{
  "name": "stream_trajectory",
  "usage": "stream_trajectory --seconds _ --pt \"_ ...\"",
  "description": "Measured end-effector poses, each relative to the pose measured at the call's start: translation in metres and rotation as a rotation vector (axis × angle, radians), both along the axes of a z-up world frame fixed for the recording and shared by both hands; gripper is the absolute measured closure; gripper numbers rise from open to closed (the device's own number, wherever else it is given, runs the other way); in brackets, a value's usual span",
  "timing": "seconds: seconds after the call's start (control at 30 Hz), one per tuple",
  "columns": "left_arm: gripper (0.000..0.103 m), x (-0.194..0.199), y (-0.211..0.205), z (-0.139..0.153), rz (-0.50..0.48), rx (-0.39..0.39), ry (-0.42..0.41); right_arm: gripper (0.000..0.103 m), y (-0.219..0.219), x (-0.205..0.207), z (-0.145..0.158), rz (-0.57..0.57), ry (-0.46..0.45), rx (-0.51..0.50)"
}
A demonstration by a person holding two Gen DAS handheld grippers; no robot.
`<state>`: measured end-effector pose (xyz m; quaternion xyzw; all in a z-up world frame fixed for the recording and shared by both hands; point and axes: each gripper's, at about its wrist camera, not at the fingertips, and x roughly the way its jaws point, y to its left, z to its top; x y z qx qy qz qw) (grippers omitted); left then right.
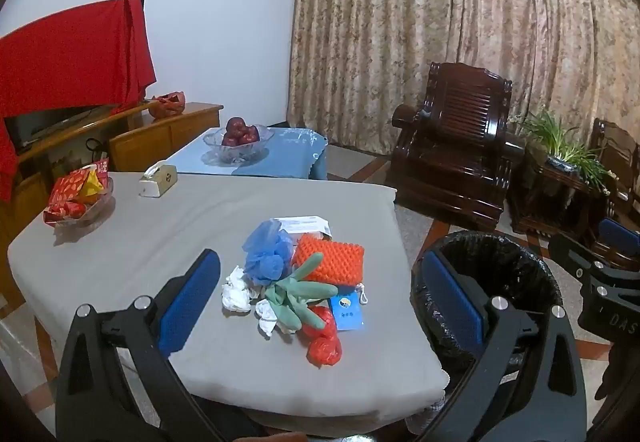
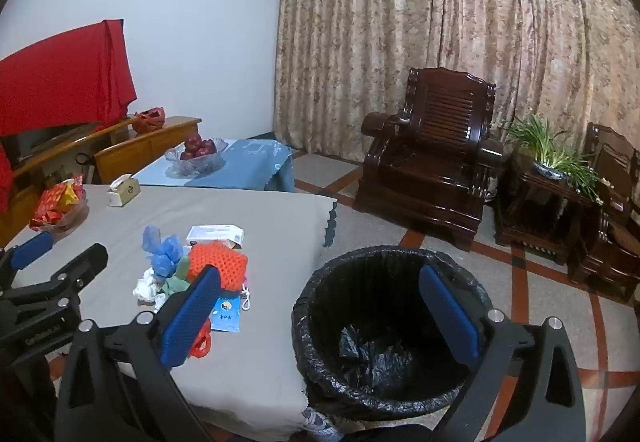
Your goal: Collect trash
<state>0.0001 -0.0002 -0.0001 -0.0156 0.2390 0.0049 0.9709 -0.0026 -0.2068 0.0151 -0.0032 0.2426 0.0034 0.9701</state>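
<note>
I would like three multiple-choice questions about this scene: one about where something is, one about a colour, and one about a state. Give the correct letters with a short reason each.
1. Where does the trash bin stand?
A. on the grey table
B. on the floor beside the table
C. on the wooden armchair

2. What colour is the mesh sponge in the pile?
A. orange
B. black
C. purple

3. How is the left gripper now?
A. shut on the green glove
B. shut on a tissue
C. open, holding nothing

Key: 1 B, the bin stands on the tiled floor next to the grey table. 2 A, it is bright orange beside the blue bath pouf. 3 C, its fingers stand wide apart, with the pile lying untouched on the table.
</note>
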Motion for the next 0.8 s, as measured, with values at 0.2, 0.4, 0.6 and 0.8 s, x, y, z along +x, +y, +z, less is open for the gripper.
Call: stream_trajectory --seconds 0.2,0.4,0.6,0.8 --pt "0.005 -0.0001 0.0001 0.0000 -0.001 0.000 0.000 0.006 0.0003 0.0002 -0.0002 0.001 -0.001 0.003" --pt "0.005 0.0000 0.0009 -0.0002 -0.001 0.002 0.004 0.006 -0.0004 0.0006 -0.0005 -0.002 0.001 0.009" --pt "0.005 -0.0003 0.0024 -0.0004 -0.004 -0.005 0.004 0.006 -0.0007 0.0005 -0.0005 -0.002 0.000 0.012" --pt "0.005 0.0012 0.0009 -0.0010 0.004 0.007 0.008 0.006 0.0003 0.0000 -0.0013 -0.002 -0.001 0.011"
